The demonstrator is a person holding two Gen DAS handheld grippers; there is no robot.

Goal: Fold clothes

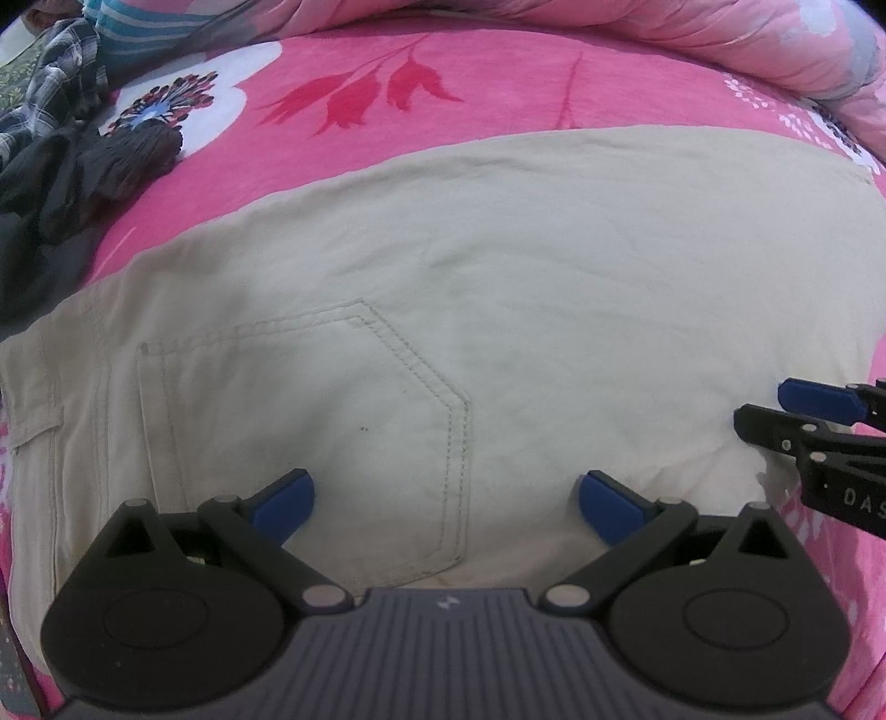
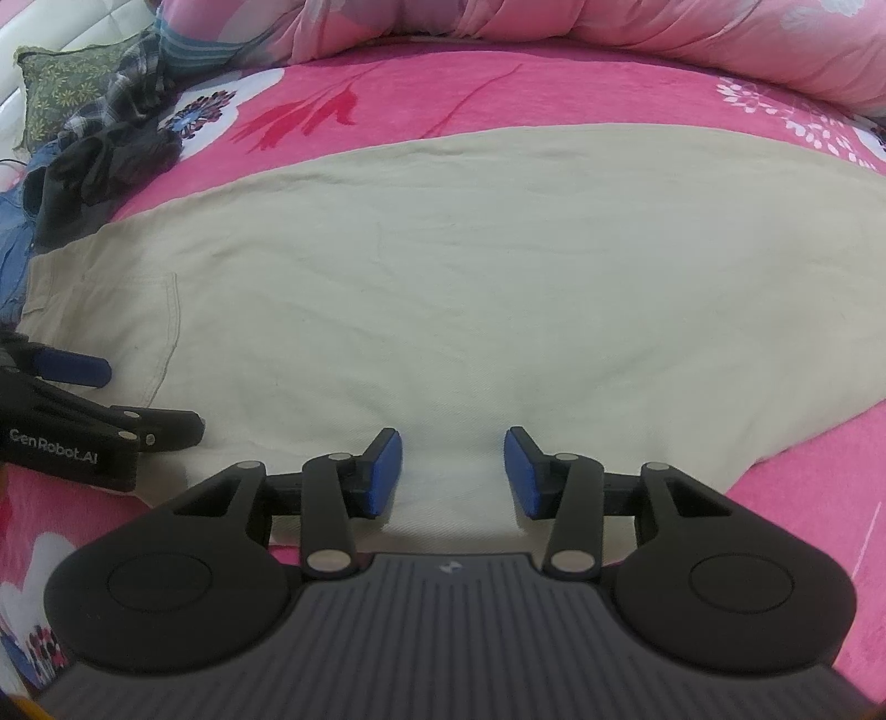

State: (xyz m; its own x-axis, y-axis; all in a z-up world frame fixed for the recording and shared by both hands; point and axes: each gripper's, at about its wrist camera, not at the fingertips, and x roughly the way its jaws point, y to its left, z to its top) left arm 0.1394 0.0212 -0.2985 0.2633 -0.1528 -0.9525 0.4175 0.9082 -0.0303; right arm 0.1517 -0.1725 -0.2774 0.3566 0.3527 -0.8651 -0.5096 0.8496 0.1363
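Beige trousers (image 1: 498,277) (image 2: 443,266) lie flat across the pink flowered bedspread (image 1: 443,99), waistband to the left. The stitched back pocket (image 1: 304,432) faces up. My left gripper (image 1: 446,482) hovers over the pocket's right side near the trousers' near edge, jaws wide open and nothing between them. My right gripper (image 2: 452,443) stands open over the near edge of the leg section, blue pads apart with only flat cloth beneath. Each gripper shows in the other's view: the right gripper (image 1: 761,404) at the right edge, the left gripper (image 2: 152,399) at the left edge.
A heap of dark clothes (image 1: 83,166) (image 2: 105,160) lies at the far left beside the waistband, with a plaid shirt (image 1: 50,83) and blue denim (image 2: 11,243) by it. A green cushion (image 2: 66,88) sits behind. A rolled pink quilt (image 1: 720,33) runs along the back.
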